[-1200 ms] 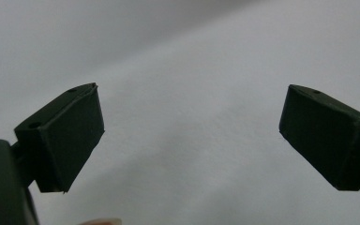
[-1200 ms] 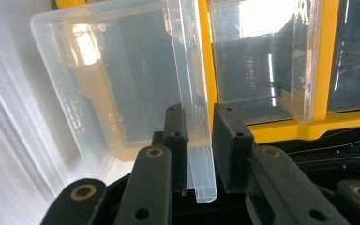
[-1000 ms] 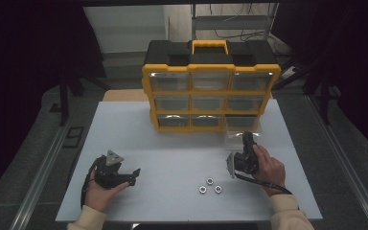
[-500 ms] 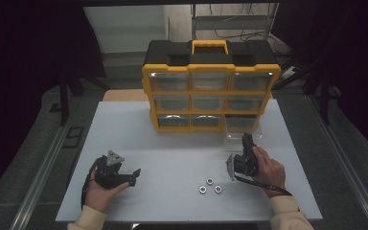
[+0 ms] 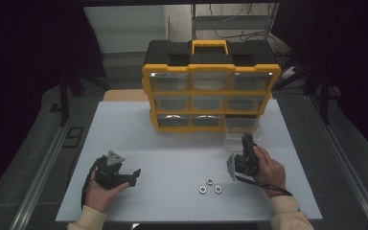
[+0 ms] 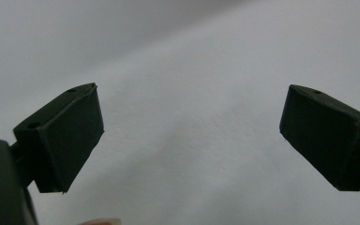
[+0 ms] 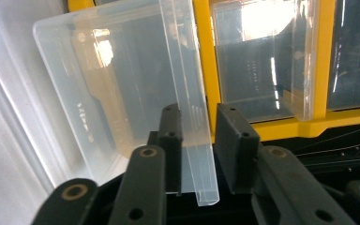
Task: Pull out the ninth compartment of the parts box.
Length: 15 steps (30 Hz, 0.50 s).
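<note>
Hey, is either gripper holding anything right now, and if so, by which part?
The right gripper has the clear drawer's front lip between its jaws, which have just been opening; one jaw touches, the other stands clear, so no firm hold. The left gripper is open over the table.

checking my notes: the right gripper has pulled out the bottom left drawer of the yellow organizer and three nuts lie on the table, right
Not quite: the clear drawer pulled out is the bottom right one of the yellow organizer, as the high view shows. The right gripper is at its front lip, and three nuts do lie on the table.
</note>
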Each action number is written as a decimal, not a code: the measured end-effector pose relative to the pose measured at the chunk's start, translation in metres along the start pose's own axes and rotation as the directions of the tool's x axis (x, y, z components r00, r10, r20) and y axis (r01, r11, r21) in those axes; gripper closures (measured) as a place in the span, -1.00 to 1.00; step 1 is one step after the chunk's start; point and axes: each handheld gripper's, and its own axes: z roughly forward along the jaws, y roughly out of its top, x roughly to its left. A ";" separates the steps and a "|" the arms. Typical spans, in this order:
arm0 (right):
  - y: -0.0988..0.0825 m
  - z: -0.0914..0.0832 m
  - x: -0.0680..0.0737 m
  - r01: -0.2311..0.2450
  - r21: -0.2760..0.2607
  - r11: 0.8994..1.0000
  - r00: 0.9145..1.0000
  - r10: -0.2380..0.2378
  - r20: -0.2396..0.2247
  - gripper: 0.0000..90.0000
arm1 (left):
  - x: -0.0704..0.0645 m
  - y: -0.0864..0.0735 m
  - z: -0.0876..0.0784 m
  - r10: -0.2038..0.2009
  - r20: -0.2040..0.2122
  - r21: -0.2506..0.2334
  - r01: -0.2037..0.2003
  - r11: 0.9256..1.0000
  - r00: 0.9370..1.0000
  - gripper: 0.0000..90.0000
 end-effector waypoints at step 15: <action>0.000 -0.005 -0.005 -0.059 -0.019 0.998 0.997 0.058 -0.050 0.07 | 0.000 0.000 0.000 0.004 0.002 0.005 -0.004 1.000 1.000 -0.85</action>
